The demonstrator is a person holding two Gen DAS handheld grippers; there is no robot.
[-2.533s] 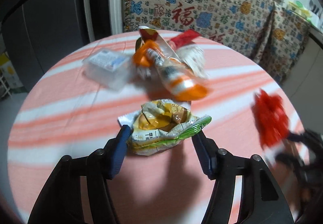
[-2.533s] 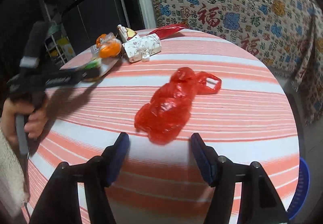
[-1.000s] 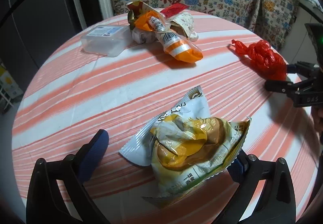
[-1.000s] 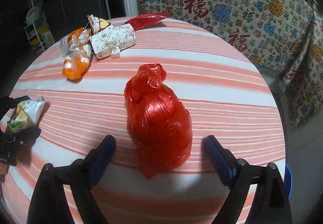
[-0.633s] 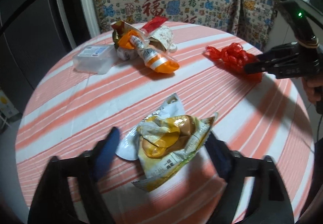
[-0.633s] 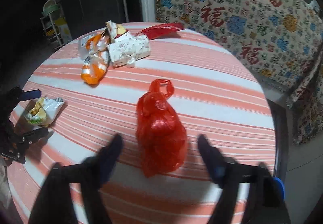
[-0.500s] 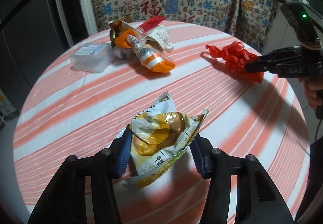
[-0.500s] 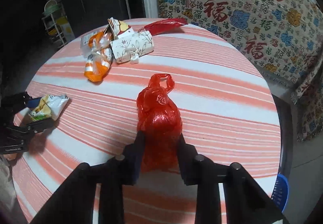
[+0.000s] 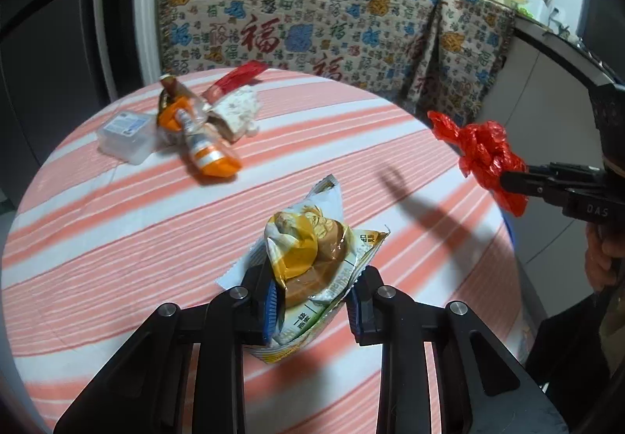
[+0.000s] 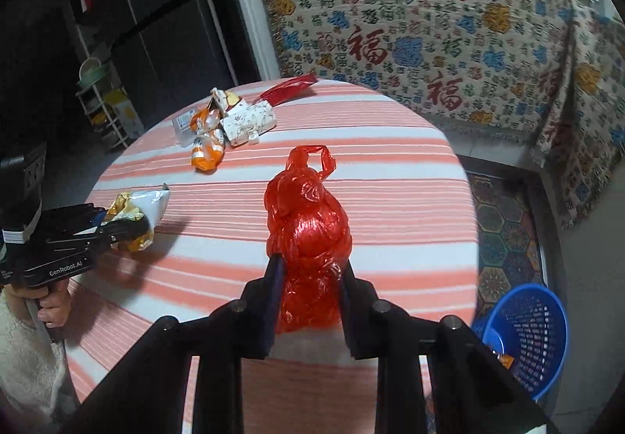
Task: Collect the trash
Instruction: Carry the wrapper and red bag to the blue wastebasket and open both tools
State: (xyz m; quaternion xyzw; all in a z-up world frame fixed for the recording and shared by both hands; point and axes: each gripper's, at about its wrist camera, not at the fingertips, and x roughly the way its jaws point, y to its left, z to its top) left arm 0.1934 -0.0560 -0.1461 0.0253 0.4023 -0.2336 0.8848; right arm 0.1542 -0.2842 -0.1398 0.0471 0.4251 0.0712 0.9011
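**Trash in both tools, basket low at the right**

Trash is held on each side: the yellow snack wrapper [image 9: 312, 258] sits low at the centre of the left wrist view, clamped between the pads of the left tool [image 9: 312, 307], whose jaws have just been closing on it; the red plastic bag [image 10: 306, 238] stands mid-frame in the right wrist view, pinched by the right tool [image 10: 308, 301], which has likewise just closed; both pieces look lifted clear of the striped table [image 9: 117, 238]. More litter, an orange packet [image 9: 211, 156], a clear plastic box [image 9: 127, 137] and a white patterned wrapper [image 9: 238, 111], lies bunched at the upper left of the table; a blue basket [image 10: 523, 336] stands on the floor at the lower right of the right view. The risks, as I judge them: the wrapper is gripped only by its crumpled lower part and could slide out if swung; the slick bag could slip free before reaching the basket.
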